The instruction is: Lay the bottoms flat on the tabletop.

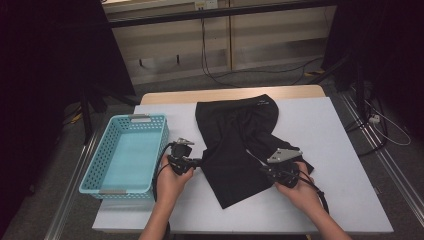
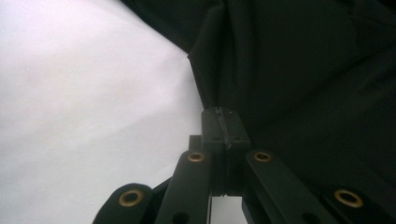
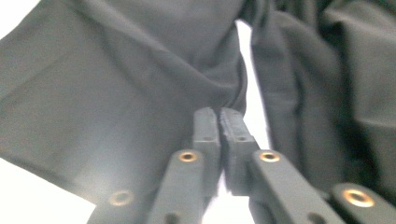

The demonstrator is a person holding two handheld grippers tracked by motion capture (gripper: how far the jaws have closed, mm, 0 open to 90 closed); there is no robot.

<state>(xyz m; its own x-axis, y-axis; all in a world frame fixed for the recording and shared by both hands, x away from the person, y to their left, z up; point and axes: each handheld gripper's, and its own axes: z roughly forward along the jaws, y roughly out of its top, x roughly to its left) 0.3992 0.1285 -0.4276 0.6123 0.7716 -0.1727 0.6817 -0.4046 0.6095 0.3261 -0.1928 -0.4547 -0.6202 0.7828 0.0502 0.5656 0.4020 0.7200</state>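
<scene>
Forearms are coming in from the bottom edge of the high view, each hand wrapped round a gripper, and both are working the black garment (image 1: 240, 145) that is lying spread across the middle of the white bench (image 1: 345, 150).

Left gripper (image 1: 199, 162) is sitting at the garment's left edge, and in its own view its jaws are pressed together with a pinch of dark cloth (image 2: 299, 70) bunching right at the tips. That is looking like a firm hold on the hem, with white bench (image 2: 84, 116) showing off to the side.

Right gripper (image 1: 264, 169) is lying low over the lower right part of the garment, where a fold is crossing. In its own view the jaws are drawn in almost to touching, with grey-black fabric (image 3: 116, 74) gathering at their tips; a sliver of bench (image 3: 254, 93) is showing through the gap between two folds. I am reading that as a grip on a fold, though how much cloth is caught is hard to tell.

Two grips on opposite sides are probably there so the cloth can be lifted or folded evenly without sagging.

Blue basket (image 1: 100, 165) is waiting empty at the left, just beside the left hand, likely the destination once the folding is done.
</scene>
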